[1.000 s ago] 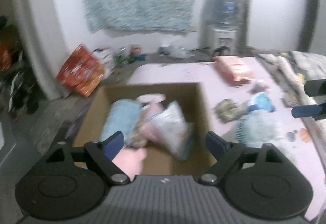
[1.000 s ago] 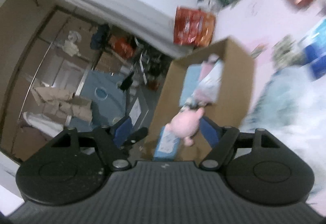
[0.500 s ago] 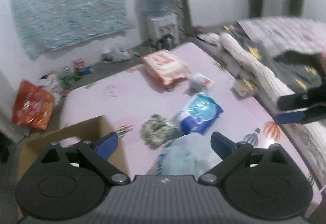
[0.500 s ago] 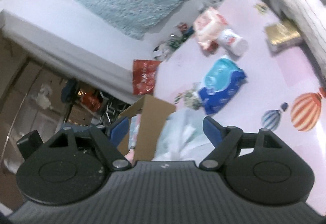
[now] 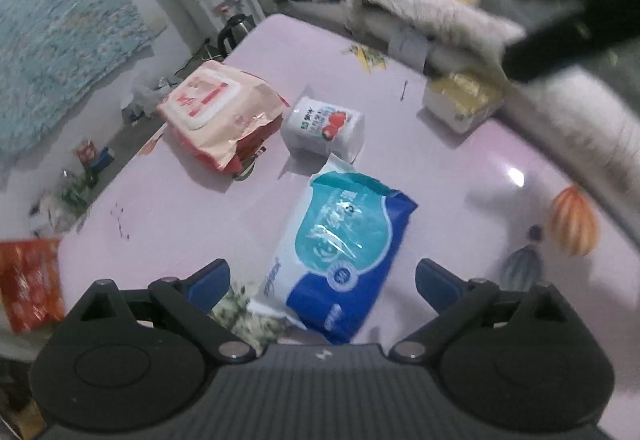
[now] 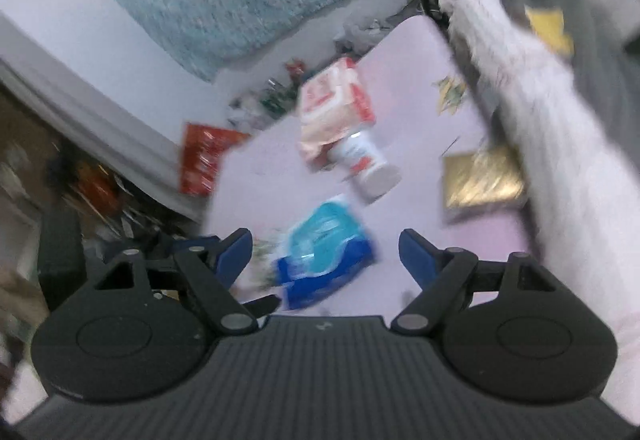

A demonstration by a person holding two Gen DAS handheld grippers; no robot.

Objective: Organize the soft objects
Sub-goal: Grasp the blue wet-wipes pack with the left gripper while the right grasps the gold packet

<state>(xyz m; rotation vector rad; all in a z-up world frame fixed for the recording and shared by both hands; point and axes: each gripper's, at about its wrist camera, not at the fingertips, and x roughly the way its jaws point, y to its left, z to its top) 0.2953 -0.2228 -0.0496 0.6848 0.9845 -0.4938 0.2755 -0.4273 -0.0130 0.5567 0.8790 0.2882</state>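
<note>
A blue wipes pack (image 5: 344, 252) lies on the pink mat (image 5: 180, 216). My left gripper (image 5: 322, 276) hangs open just above it, with nothing between its pads. Beyond it are a white tissue roll (image 5: 324, 128) and a pink wipes pack (image 5: 220, 116). A green patterned bundle (image 5: 244, 316) sits by my left finger. In the blurred right wrist view, my right gripper (image 6: 326, 254) is open and empty above the same blue pack (image 6: 320, 240). The roll (image 6: 366, 164) and pink pack (image 6: 336, 108) lie farther off.
A gold box (image 5: 464, 100) sits at the mat's right edge against a white fluffy blanket (image 5: 440, 16). A red bag (image 5: 28, 280) lies off the mat at the left. A water dispenser (image 5: 224, 8) stands by the far wall.
Both views have swung from the cardboard box to the packs on the mat and dropped closer. The pink plush between my right fingers a second ago is gone from them.
</note>
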